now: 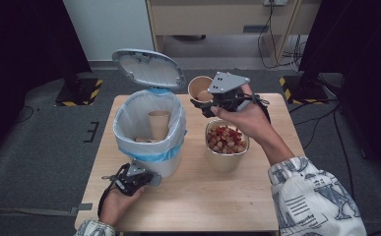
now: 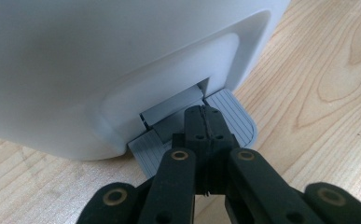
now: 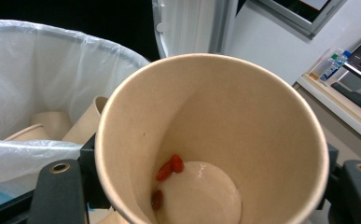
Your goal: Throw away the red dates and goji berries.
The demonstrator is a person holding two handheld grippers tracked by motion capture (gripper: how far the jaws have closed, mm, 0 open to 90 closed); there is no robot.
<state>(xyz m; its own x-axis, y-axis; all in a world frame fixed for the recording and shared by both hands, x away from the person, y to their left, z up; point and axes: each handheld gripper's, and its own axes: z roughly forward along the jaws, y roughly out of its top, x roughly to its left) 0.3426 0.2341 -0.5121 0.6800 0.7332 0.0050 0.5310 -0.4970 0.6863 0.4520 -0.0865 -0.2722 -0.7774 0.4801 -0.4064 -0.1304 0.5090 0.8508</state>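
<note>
A white pedal bin (image 1: 151, 147) stands at the table's left with its lid (image 1: 148, 68) raised. Its white liner (image 3: 38, 84) holds several used paper cups (image 1: 158, 124). My left gripper (image 1: 134, 179) is at the bin's foot. Seen close in the left gripper view, the left gripper (image 2: 205, 114) is shut, tips resting on the grey pedal (image 2: 236, 114). My right gripper (image 1: 212, 103) is shut on a tilted paper cup (image 1: 200, 88), held in the air just right of the bin. That cup (image 3: 243, 121) has three red bits (image 3: 169, 169) at its bottom.
A pale bowl (image 1: 226, 156) of red and tan pieces sits on the wooden table (image 1: 193, 206), below the right hand. Cables (image 1: 271, 34) and a cabinet lie on the floor behind the table. Black stands with striped feet (image 1: 82, 91) flank it.
</note>
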